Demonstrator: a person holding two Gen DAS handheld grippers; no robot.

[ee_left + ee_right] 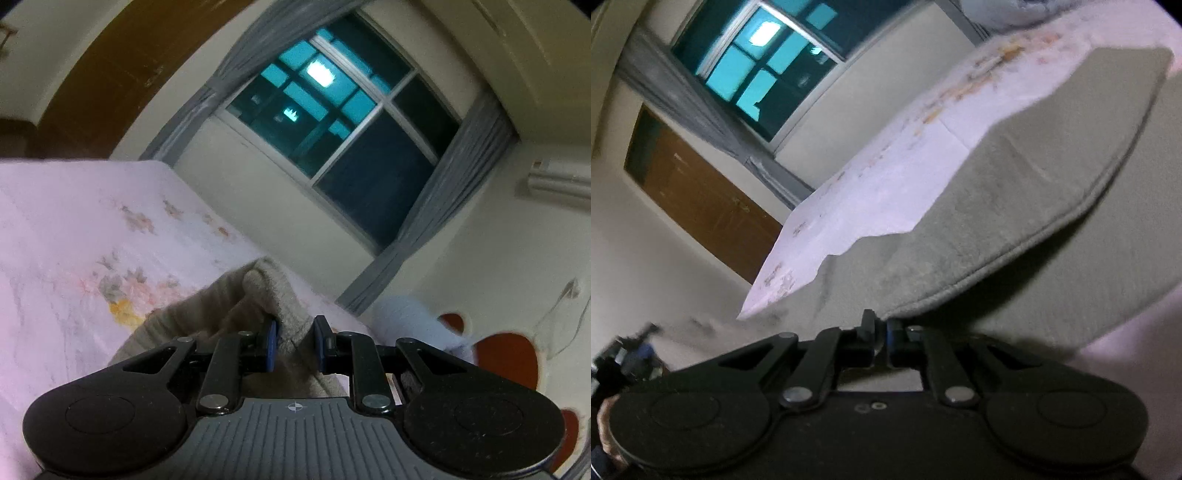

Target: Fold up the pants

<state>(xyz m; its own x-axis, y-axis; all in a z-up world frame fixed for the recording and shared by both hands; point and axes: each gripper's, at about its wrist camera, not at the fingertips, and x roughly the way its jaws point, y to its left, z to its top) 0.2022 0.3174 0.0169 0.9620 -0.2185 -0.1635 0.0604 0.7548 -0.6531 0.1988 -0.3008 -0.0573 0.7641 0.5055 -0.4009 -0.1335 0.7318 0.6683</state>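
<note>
The pants [258, 295] are beige-grey fleece and lie on a pink flowered bedsheet [74, 240]. In the left wrist view my left gripper [294, 345] is shut on a bunched fold of them, with fabric rising in a hump past the blue pads [272, 341]. In the right wrist view the pants [1015, 192] spread wide over the sheet [886, 177], with a stitched hem curving across. My right gripper [882, 334] is shut on the edge of that hem, its jaws fully together with the cloth pinched at their tips.
A dark window [351, 122] with grey curtains [443, 206] and a white wall stand beyond the bed. A brown door [701, 199] is on the left in the right wrist view. A pale blue bundle [413, 321] lies at the bed's far end. A hand [605, 424] shows at the lower left.
</note>
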